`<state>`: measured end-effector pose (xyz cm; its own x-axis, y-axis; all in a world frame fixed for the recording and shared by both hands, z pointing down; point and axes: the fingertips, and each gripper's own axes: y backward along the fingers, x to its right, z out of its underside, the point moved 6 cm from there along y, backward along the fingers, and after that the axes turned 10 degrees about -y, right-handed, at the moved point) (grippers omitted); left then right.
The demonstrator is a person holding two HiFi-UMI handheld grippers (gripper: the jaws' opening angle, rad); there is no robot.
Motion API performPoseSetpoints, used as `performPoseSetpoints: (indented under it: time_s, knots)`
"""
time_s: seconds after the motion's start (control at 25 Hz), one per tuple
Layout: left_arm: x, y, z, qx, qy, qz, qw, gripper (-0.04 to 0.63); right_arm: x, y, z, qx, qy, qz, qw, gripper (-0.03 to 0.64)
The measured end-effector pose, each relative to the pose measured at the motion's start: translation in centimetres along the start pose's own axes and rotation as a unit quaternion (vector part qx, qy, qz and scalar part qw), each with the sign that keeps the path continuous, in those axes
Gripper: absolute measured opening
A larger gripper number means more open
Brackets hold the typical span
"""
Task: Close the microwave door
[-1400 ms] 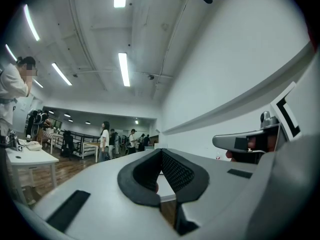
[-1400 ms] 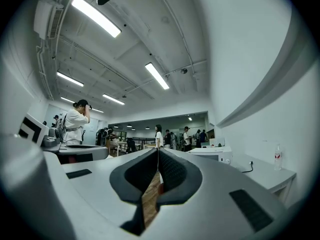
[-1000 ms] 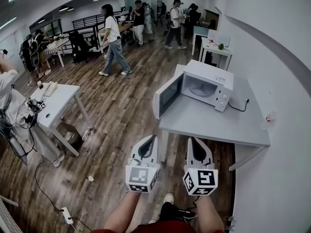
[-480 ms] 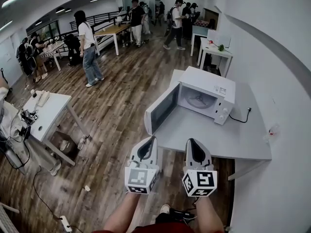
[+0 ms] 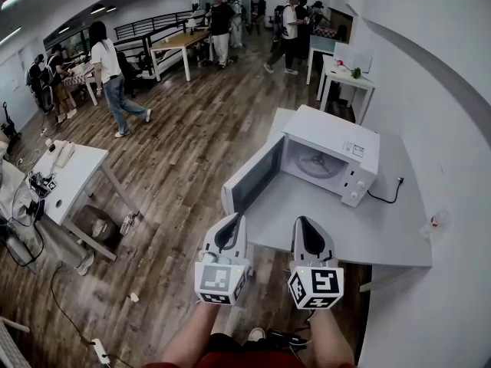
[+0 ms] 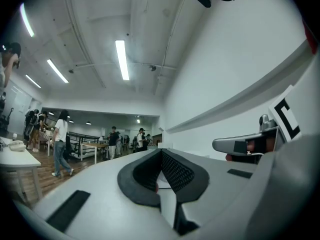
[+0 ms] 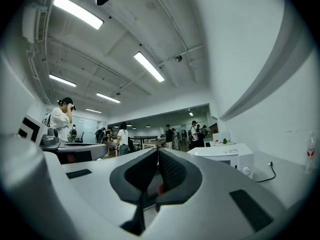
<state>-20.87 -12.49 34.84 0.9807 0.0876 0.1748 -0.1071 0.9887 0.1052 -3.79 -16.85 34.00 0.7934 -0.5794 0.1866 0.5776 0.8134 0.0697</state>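
Change since earlier frames: microwave (image 5: 331,153) and counter (image 5: 360,232) are seen nearer and lower in the head view; a walking person (image 5: 110,79) in a white top is now found further left on the wooden floor (image 5: 184,152).
Microwave: set on the far left part of the grey counter, beside the white wall (image 5: 430,90); knobs (image 5: 354,190) are faced toward the grippers.
Door (image 5: 252,181): stood wide open, hinged at the left, swung out past the counter's left edge; turntable (image 5: 316,162) is exposed within.
Left gripper (image 5: 238,219): held level, well apart from the door; fingers (image 6: 172,171) are shut together, nothing between them.
Right gripper (image 5: 300,221): held just beside the left one, overlapping the counter's near edge in the head view; fingers are closed tip to tip, nothing held.
Cable (image 5: 383,196): run from the microwave's right side to a wall socket (image 5: 400,180).
Background: several people (image 5: 219,21) are gathered near tables (image 5: 180,44) at the far end.
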Motion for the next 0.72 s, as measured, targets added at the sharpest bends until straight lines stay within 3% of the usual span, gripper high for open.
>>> performPoseSetpoints:
  time_s: [0.32,0.72]
  knots:
    - [-3.0,-2.7,2.4,-0.005,0.007,0.000,1.0000,0.026,-0.7,-4.2,2.2,-0.016,-0.001,0.000,1.000,0.028]
    - [-8.1,-5.7,5.3,-0.011,0.004,0.026,0.9996,0.026,-2.8,-9.8,4.1,-0.027,0.000,0.025,0.999,0.028]
